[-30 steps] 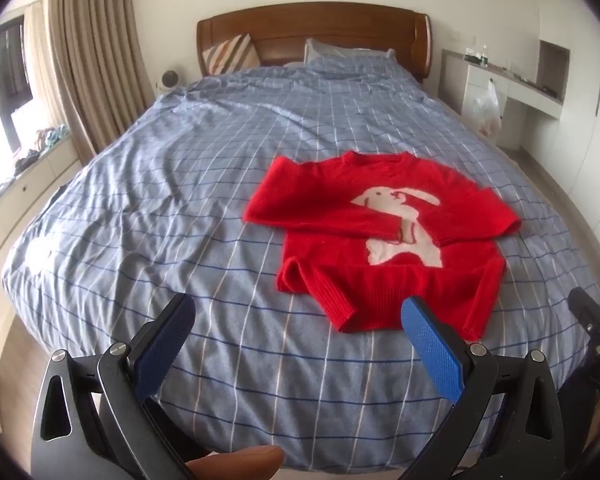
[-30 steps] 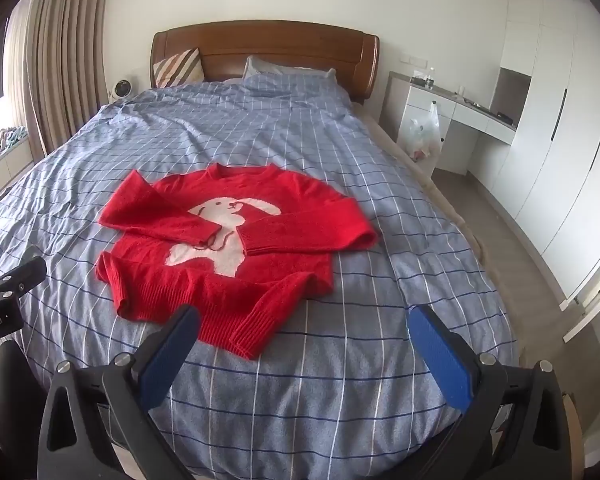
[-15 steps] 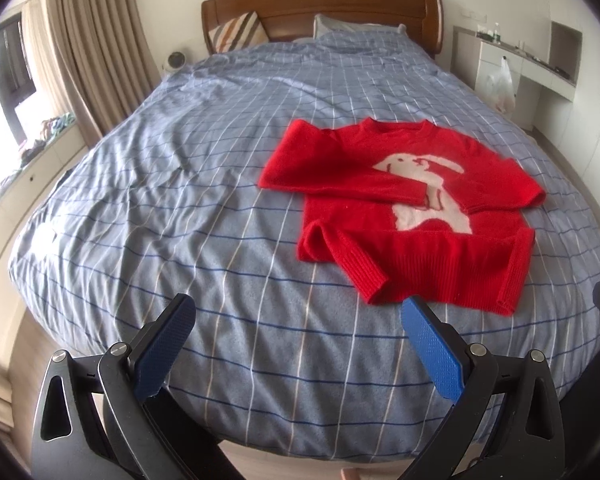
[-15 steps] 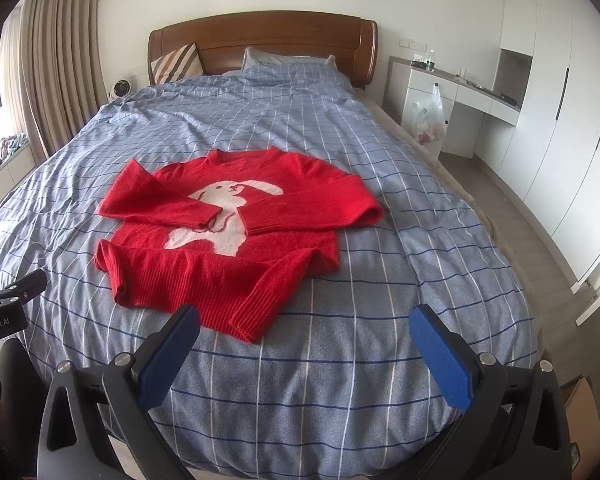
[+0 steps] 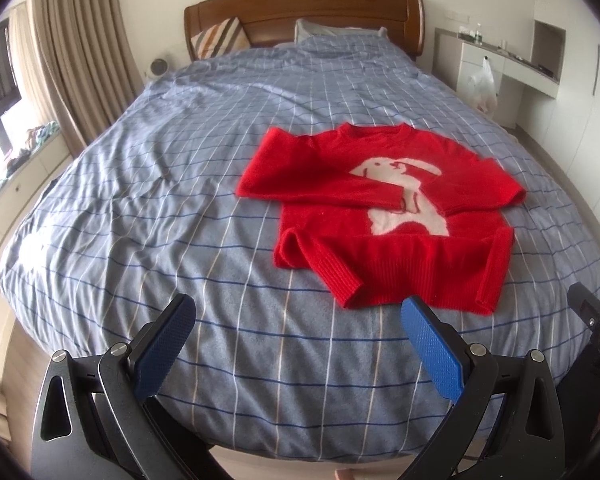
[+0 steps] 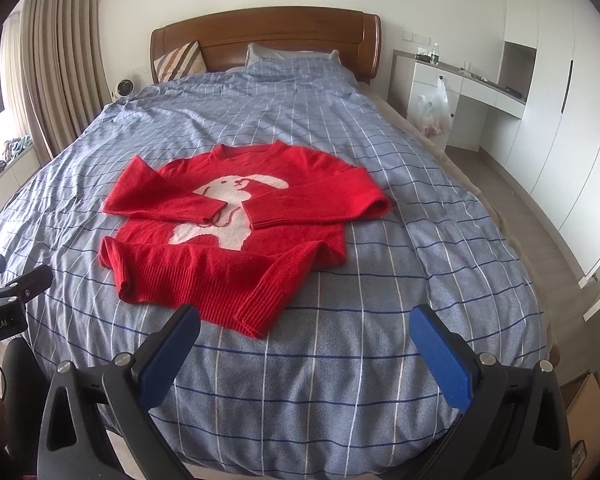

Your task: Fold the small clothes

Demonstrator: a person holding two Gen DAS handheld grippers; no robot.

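Note:
A small red sweater (image 5: 384, 216) with a white rabbit on the front lies on the bed, both sleeves folded across the chest and the bottom hem folded up. It also shows in the right wrist view (image 6: 236, 224). My left gripper (image 5: 296, 316) is open and empty, held above the foot of the bed, near and left of the sweater's hem. My right gripper (image 6: 306, 332) is open and empty, held near and right of the hem.
The bed's blue checked duvet (image 5: 148, 200) runs back to a wooden headboard (image 6: 268, 36) with pillows. Curtains (image 5: 80, 52) and a window ledge are on the left. A white desk (image 6: 460, 84) with a hanging plastic bag and wardrobes stand on the right.
Both grippers have shifted slightly over the foot of the bed while staying open. The sweater has not moved.

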